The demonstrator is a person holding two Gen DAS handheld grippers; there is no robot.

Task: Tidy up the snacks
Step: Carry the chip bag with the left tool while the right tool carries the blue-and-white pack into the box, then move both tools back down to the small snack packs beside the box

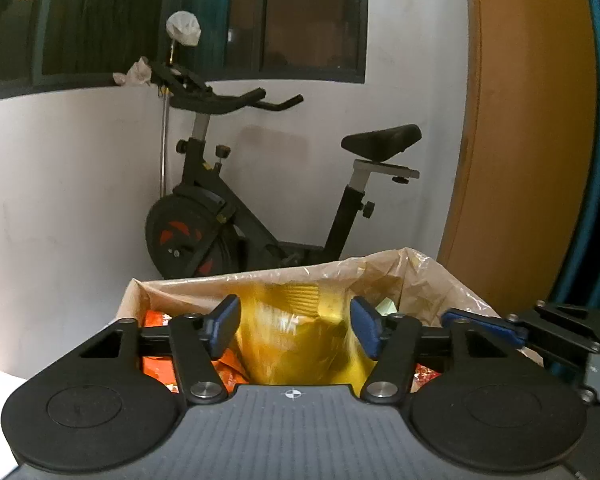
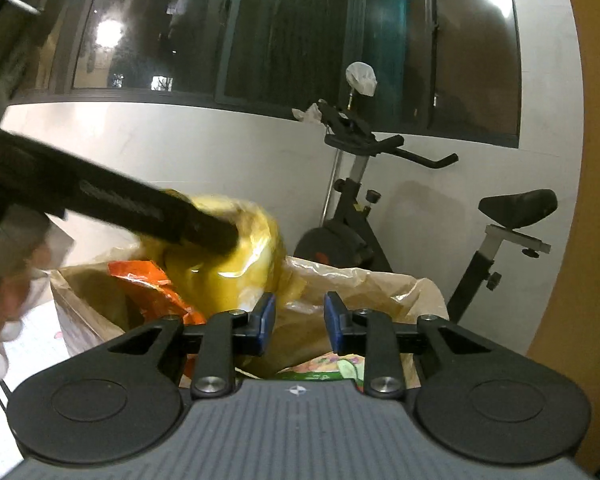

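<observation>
my left gripper (image 1: 294, 326), spread, frames the yellow bag (image 1: 300, 340) ahead over the box (image 2: 364, 280); right gripper (image 2: 299, 326), narrowly parted, holds nothing.

Both wrist cams close over lined box (image 1: 380, 276), facing exercise bike (image 2: 380, 216) & wall

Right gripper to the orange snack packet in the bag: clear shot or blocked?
Probably not directly. The orange snack packet lies at the far left side of the plastic bag, and the yellow snack bag with the left gripper over it stands between. The right gripper is empty, fingers apart.
</observation>
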